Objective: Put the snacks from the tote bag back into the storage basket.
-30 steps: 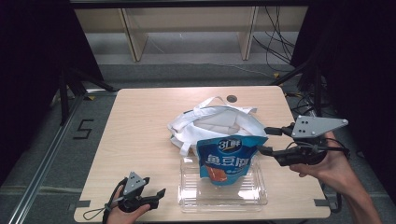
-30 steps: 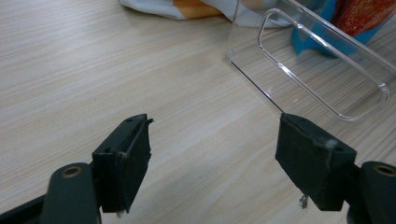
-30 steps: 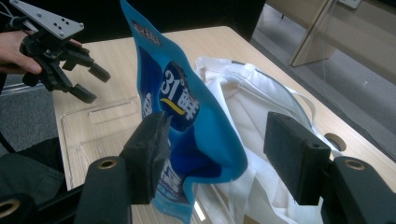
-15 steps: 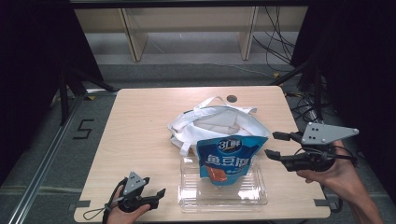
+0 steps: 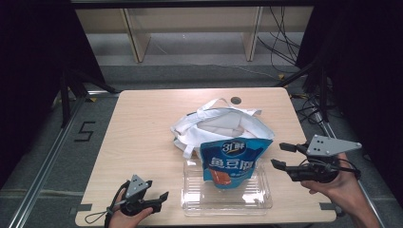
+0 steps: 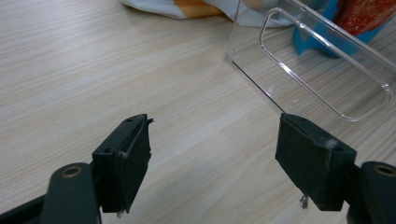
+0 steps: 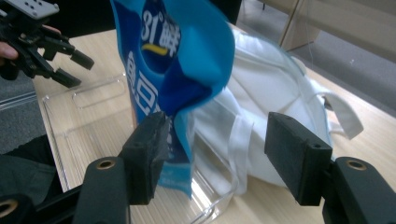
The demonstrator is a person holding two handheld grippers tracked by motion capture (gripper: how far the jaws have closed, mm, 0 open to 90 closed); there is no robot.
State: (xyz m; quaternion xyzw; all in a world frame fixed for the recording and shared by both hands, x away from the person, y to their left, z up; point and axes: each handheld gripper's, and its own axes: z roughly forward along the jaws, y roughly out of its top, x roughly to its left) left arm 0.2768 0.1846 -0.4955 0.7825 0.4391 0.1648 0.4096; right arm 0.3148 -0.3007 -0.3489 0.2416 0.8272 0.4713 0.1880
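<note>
Both tongs gape, released — left tongs (image 5: 159, 198) low on the table, right tongs (image 5: 280, 156) raised beside the blue pouch (image 5: 233, 159).

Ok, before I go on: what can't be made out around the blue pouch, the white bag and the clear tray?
- Inside of the white cloth tote bag: high view, hidden by its own folds.
- Lower edge of the blue printed snack pouch: high view, blurred behind the clear plastic tray wall.
- Small dark round mark on the wooden table: high view, too small to identify.
- Far end of the tray: left gripper view, cut off by the frame edge.
</note>
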